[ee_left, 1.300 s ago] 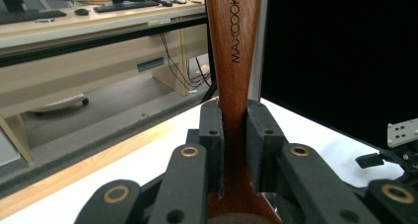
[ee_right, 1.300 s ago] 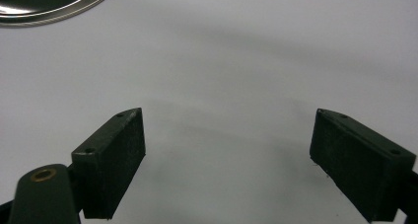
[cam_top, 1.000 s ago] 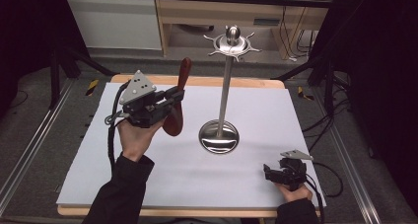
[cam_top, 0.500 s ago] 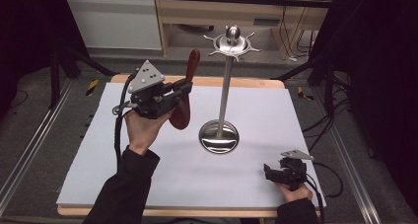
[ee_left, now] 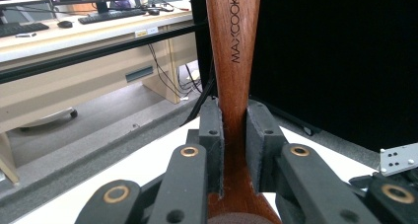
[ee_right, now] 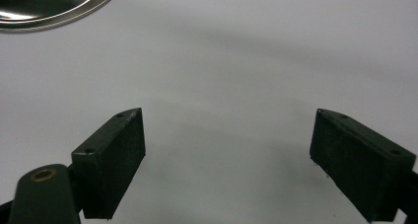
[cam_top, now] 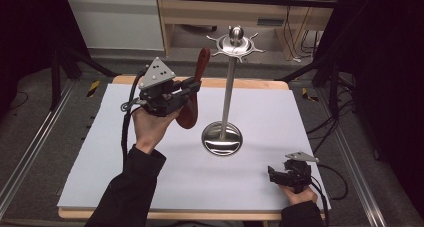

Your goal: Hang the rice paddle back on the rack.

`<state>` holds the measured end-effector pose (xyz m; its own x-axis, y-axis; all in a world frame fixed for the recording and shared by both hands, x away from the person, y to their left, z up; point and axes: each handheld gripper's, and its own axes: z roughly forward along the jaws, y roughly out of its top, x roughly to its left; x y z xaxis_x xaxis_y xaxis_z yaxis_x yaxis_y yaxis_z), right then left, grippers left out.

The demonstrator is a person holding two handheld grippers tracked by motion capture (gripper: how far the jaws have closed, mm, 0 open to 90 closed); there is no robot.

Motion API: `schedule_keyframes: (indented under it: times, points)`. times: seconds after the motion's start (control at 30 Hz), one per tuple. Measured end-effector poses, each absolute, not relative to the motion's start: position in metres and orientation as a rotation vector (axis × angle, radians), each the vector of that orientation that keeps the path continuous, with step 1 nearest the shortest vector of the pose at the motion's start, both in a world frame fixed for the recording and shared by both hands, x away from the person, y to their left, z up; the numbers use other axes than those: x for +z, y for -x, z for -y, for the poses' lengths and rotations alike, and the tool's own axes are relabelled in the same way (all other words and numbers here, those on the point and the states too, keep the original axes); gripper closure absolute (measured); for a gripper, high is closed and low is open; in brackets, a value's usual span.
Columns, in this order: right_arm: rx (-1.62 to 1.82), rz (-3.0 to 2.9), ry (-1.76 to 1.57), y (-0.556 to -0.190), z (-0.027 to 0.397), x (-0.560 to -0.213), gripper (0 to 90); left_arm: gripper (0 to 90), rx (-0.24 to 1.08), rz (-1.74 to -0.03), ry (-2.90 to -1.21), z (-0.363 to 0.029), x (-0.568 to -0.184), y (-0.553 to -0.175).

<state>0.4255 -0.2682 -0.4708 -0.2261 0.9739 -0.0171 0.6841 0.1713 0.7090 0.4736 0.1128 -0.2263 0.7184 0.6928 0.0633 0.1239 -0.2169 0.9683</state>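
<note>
So I've got the spoon (cam_top: 192, 99) off the table and up in the air, left gripper (cam_top: 187, 89) pinching it around the neck of the handle. In the left gripper view the pads (ee_left: 212, 140) are squeezed tight on either side of the wood (ee_left: 232, 61), the MAXCOOK end going up out of frame and the bowl hanging below. That's the pickup part done, I'd say. What's left looks like the real job: getting the handle's top end up to the hooks on the rack's crown (cam_top: 236, 44) and hanging it there. Right now the spoon is just to the left of the pole (cam_top: 228, 94), tilted, with its tip a bit lower than the crown, nothing hooked yet. The right gripper (cam_top: 276, 175) sits at the near right corner of the mat (cam_top: 100, 152), spread wide with nothing between its pads, just white mat under it and the edge of the rack's base (ee_right: 54, 7) in the corner of its view. Compared with a second ago, my left hand has climbed and drifted toward the pole, so the spoon is higher and closer to the hooks; the right one hasn't budged.
</note>
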Motion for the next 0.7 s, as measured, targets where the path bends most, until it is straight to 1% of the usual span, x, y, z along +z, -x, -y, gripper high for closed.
schedule_keyframes:
  times: [0.7]
  points:
    - [0.813,-1.977,-1.565,-0.4249,0.2683,-0.4703,13.9,78.3,0.571,-0.653,-1.749,-0.1025,-0.2273,-0.4831]
